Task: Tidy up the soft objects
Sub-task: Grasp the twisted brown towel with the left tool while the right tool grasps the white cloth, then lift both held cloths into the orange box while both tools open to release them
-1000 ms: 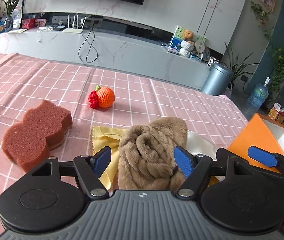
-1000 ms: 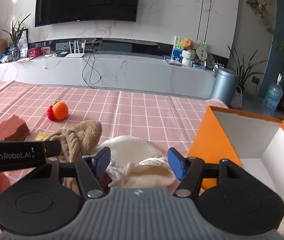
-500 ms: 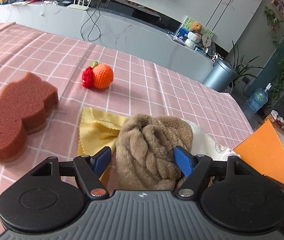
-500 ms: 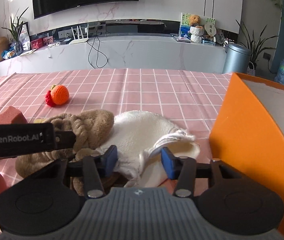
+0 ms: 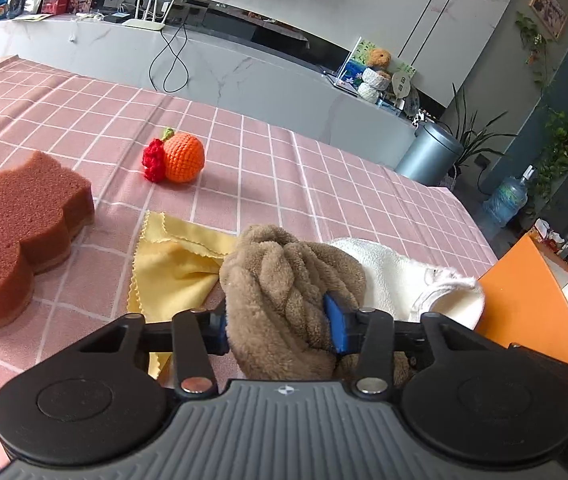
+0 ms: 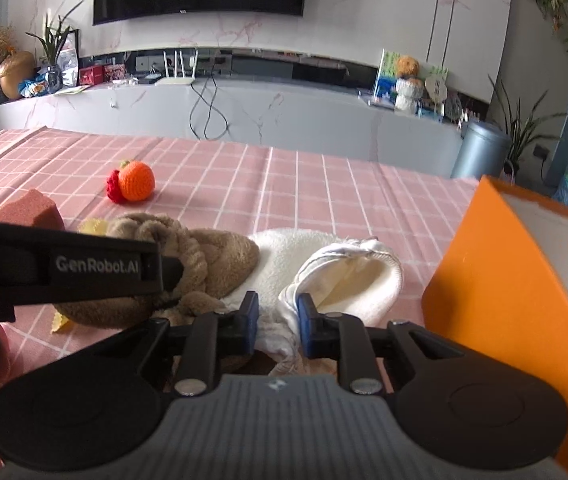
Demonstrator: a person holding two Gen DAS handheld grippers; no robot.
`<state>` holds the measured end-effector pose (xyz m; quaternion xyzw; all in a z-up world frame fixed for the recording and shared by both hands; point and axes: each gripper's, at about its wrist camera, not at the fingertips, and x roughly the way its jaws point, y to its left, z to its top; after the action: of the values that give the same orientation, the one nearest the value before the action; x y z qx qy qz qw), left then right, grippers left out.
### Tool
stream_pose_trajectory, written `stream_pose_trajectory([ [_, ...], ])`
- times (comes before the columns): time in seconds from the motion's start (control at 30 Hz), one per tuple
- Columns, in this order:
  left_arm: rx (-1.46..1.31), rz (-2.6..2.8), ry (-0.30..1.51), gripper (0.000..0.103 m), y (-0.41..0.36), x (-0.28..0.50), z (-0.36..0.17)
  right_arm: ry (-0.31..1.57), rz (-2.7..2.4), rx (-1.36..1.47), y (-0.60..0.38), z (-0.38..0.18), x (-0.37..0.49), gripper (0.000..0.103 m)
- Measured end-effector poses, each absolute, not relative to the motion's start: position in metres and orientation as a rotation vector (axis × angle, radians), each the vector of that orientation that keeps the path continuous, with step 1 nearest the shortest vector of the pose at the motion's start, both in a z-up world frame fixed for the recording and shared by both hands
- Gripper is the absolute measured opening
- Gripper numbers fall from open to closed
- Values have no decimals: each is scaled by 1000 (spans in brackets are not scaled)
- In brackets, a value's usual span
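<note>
My left gripper [image 5: 276, 330] is shut on a brown fluffy knitted hat [image 5: 284, 280] that lies on the pink checked tablecloth; the hat also shows in the right wrist view [image 6: 212, 256]. My right gripper [image 6: 278, 320] is shut on the edge of a white fleece hat [image 6: 344, 276], which lies just right of the brown one [image 5: 404, 276]. A yellow cloth [image 5: 172, 260] lies under the brown hat's left side. A red-brown sponge [image 5: 16, 236] sits at the left. A crocheted orange with a red flower [image 5: 178, 158] sits farther back.
An open orange box with a white inside [image 6: 524, 280] stands at the right, close to the white hat, also visible in the left wrist view [image 5: 532, 312]. The left gripper's body [image 6: 64, 272] crosses the right view's left side. The table's far edge faces a marble counter.
Both grippers have moved down and forward and closed: the left onto the brown hat, the right onto the white hat's edge. Both were open one second ago.
</note>
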<state>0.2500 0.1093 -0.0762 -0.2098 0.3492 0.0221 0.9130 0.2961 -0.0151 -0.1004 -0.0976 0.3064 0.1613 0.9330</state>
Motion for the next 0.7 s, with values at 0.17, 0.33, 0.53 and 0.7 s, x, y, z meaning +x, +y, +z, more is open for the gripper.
stream_pose_trajectory([
  [0.17, -435, 49, 704, 44, 110, 244, -69, 576, 334, -220, -14, -87, 287, 19],
  [0.33, -447, 50, 670, 43, 113, 233, -57, 532, 333, -227, -20, -73, 275, 18],
  [0.53, -448, 58, 634, 43, 116, 214, -42, 482, 347, -236, -25, -57, 256, 17],
  [0.7, -435, 83, 618, 43, 120, 196, -32, 452, 346, -233, -30, -45, 241, 16],
])
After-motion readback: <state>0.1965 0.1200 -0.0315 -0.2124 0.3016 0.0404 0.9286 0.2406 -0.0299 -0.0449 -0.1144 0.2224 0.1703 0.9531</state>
